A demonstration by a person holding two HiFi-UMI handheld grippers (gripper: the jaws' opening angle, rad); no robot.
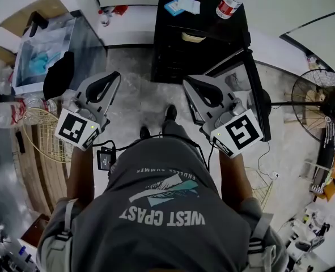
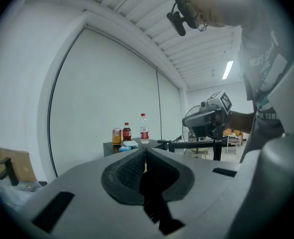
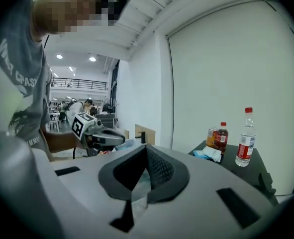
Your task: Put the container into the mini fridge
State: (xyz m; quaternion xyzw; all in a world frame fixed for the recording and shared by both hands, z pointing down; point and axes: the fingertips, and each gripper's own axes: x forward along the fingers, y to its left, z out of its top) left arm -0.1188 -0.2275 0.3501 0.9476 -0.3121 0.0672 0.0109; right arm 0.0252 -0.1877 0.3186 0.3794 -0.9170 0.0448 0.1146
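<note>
The black mini fridge (image 1: 212, 21) stands ahead of me with its door (image 1: 253, 89) swung open to the right. A pale shallow container (image 1: 193, 37) lies on a shelf inside the open front. My left gripper (image 1: 115, 77) is held level at the left, shut with nothing between its jaws. At the right, just in front of the open door, my right gripper (image 1: 188, 81) is also shut and empty. The left gripper view looks across shut jaws (image 2: 146, 156) to the right gripper (image 2: 206, 118). From the right gripper view (image 3: 147, 148), the left gripper (image 3: 99, 133) shows.
On the fridge top stand a water bottle (image 1: 232, 0), a cola bottle (image 3: 222, 136) and a blue-white packet (image 1: 184, 5). A clear lidded bin (image 1: 42, 55) and a wire basket (image 1: 39, 132) are at the left. A standing fan (image 1: 320, 103) is at the right. Cables (image 1: 105, 157) trail on the floor.
</note>
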